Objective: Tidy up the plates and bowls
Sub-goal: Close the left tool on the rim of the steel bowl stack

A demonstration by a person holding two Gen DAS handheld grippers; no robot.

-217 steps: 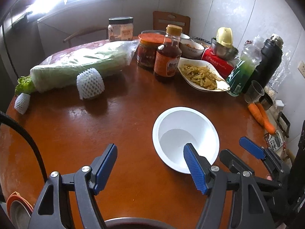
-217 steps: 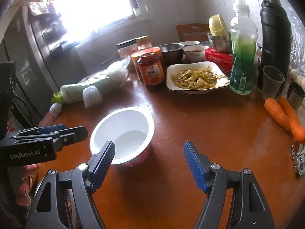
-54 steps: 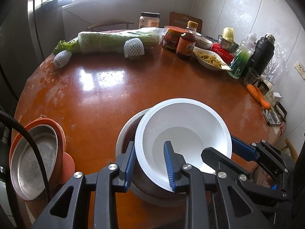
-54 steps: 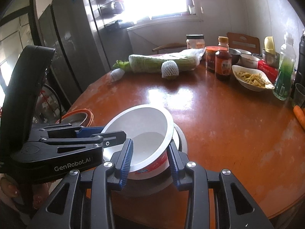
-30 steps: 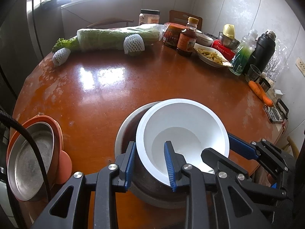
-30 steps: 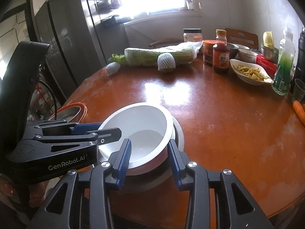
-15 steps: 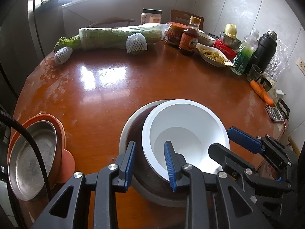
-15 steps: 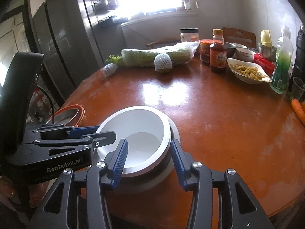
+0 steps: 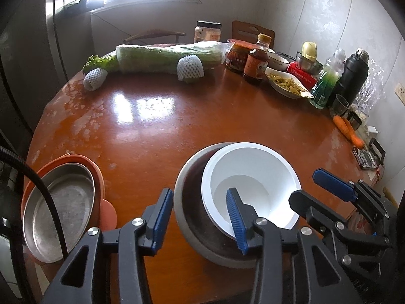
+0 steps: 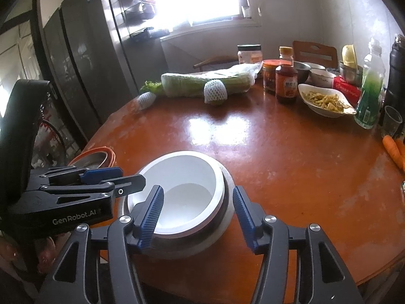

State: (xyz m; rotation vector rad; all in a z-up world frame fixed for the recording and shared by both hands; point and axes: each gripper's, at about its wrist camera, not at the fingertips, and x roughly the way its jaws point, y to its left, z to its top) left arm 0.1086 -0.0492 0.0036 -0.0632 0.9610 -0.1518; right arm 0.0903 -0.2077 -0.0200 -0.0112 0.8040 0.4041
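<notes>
White plastic bowl (image 9: 253, 177) sat nested in the steel bowl (image 9: 187, 202) near the table (image 9: 177, 126) edge; your left gripper (image 9: 200, 217) and right gripper (image 10: 200, 212), both just opening, straddled the rims unclamped. Only your left view showed the orange-rimmed steel dish (image 9: 55, 207) fully.
</notes>
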